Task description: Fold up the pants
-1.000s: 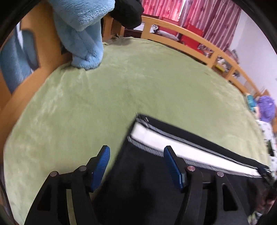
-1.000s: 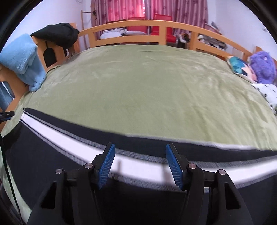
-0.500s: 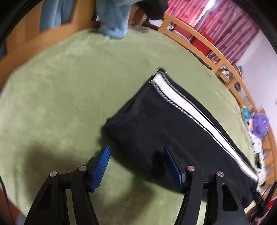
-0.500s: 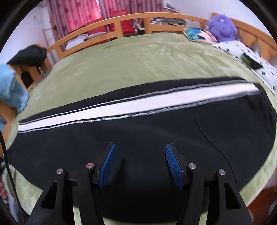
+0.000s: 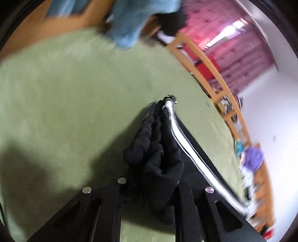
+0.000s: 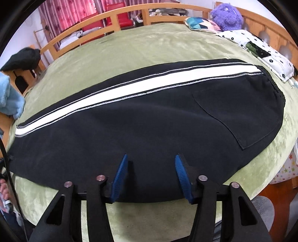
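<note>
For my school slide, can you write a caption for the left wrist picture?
Left gripper pinching the bunched cuff of black white-striped pants on a green fleece blanket.

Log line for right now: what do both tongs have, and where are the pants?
left tongs: just closed on pants hem | right tongs: open, narrowing, over near edge | pants: flat on green blanket

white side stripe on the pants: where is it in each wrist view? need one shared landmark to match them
Left wrist: white stripe runs from the picture's middle down to the lower right, beside the bunched hem that the left gripper pinches.
Right wrist: white stripe crosses the frame from left edge to upper right, beyond the open right gripper.
Shared landmark: the purple plush toy.
</note>
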